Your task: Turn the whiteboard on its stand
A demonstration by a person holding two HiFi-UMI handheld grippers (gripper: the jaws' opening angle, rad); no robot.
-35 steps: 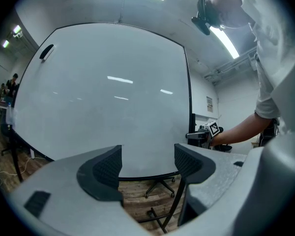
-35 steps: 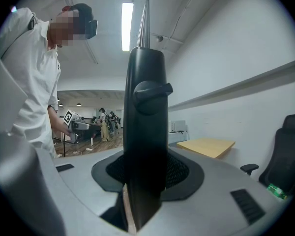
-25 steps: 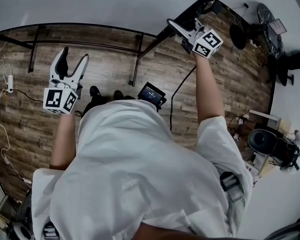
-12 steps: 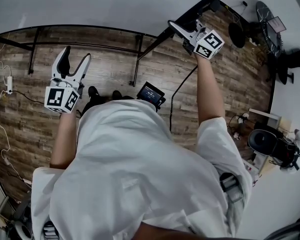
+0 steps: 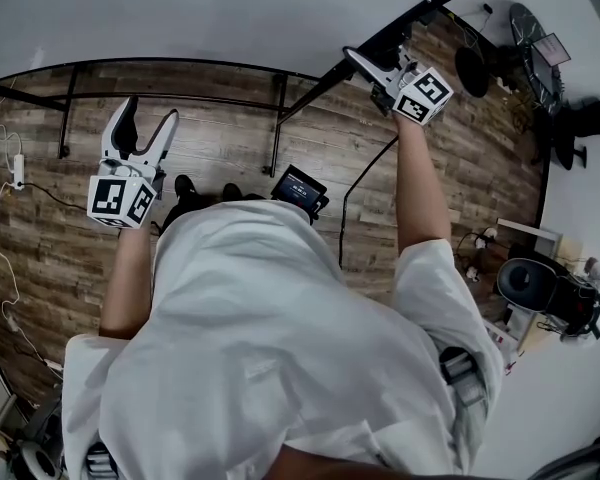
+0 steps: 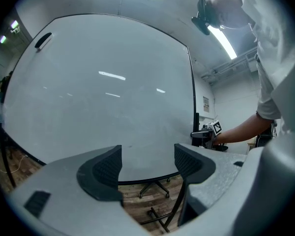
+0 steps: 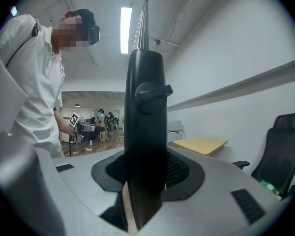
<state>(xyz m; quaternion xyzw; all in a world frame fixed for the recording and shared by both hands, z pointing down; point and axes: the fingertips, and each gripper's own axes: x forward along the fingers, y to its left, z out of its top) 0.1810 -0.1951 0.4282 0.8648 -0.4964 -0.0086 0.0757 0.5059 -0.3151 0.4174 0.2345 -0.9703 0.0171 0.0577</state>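
Note:
The whiteboard [image 5: 230, 8] is a big white panel in a black frame, and it fills the top of the head view. My right gripper [image 5: 366, 64] is shut on the frame's black side edge [image 7: 145, 132], which stands upright between the pads. My left gripper [image 5: 142, 128] hangs open a short way in front of the board face [image 6: 103, 92], with nothing between its pads [image 6: 102, 170]. The stand's black bars [image 5: 277, 118] and legs [image 6: 157, 215] show under the board. My right gripper [image 6: 209, 134] also shows at the board's right edge in the left gripper view.
A small screen device [image 5: 300, 186] sits on the wood floor by the person's feet. Cables and a power strip [image 5: 20, 168] lie at the left. An office chair [image 5: 530, 283] and a black round base [image 5: 477, 68] stand at the right. A light table [image 7: 201, 144] stands by the wall.
My right gripper has shifted a little to the right with the frame edge in its grip, and the board's lower edge has swung slightly. The left gripper has stayed put.

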